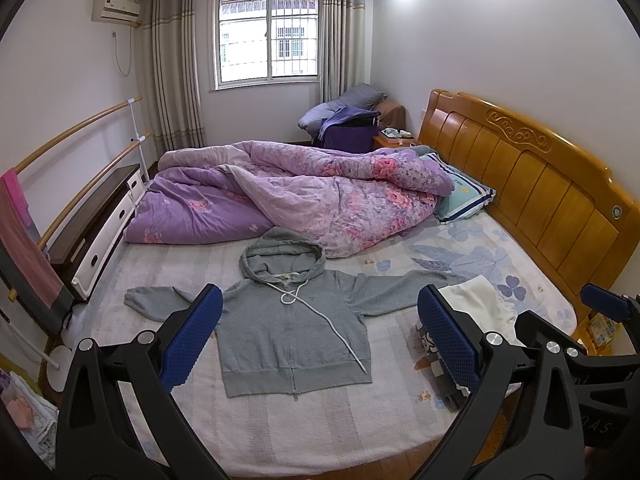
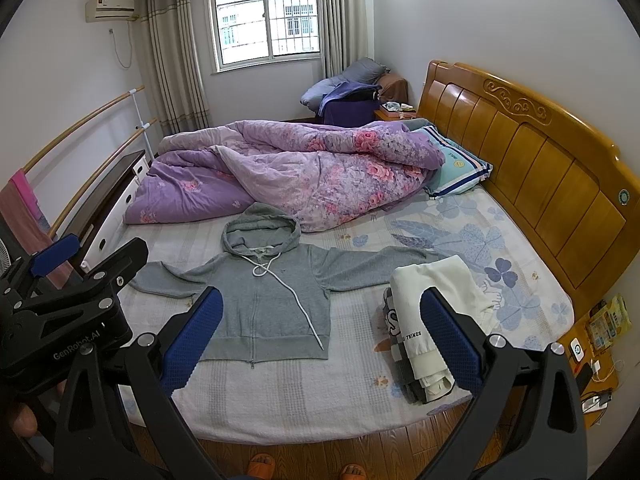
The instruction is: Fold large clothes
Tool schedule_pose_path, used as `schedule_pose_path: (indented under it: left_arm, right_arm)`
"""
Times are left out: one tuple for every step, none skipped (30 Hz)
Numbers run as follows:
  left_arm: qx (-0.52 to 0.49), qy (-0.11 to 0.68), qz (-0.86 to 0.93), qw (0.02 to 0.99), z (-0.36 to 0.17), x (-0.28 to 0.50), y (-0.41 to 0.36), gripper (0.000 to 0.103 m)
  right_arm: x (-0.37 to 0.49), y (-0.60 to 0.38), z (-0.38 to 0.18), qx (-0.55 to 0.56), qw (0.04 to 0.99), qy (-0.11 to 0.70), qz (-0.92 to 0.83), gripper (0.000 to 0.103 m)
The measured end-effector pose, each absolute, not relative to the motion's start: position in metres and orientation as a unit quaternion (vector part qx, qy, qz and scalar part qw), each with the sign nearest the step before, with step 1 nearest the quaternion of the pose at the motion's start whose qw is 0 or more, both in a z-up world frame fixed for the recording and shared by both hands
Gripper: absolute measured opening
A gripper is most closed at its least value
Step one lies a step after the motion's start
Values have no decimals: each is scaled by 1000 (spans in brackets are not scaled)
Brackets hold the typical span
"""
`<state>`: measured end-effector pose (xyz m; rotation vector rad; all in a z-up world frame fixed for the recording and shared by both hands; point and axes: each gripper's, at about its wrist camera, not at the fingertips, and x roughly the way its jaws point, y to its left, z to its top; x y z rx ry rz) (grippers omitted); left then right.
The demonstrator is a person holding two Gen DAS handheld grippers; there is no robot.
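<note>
Nearby, folded clothes and quilt flank the hoodie.

Hoodie lies on the bed, quilt behind, folded clothes right.

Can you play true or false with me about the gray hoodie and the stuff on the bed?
1. The gray hoodie lies flat on the bed with its sleeves spread out. True.
2. The hoodie is folded into a small square. False: it is unfolded, hood up toward the quilt.
3. A purple flowered quilt is bunched up behind the hoodie. True.
4. The left gripper is pinching a sleeve. False: its jaws are open and hold nothing.
5. A stack of folded clothes sits on the headboard side of the hoodie. True.
6. The right gripper is shut. False: its jaws are open too.
</note>
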<state>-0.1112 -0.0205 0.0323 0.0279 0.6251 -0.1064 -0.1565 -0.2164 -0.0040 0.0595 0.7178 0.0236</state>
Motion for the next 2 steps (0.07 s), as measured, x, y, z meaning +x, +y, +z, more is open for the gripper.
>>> schedule_pose_path:
  left_arm:
    - [14, 308, -52, 950, 32, -112, -20, 98]
    - [13, 308, -52, 950, 32, -111, -20, 98]
  right_arm:
    - [-156, -217, -4, 30, 935, 352, 12, 95]
    - [-156, -217, -4, 30, 935, 352, 12, 95]
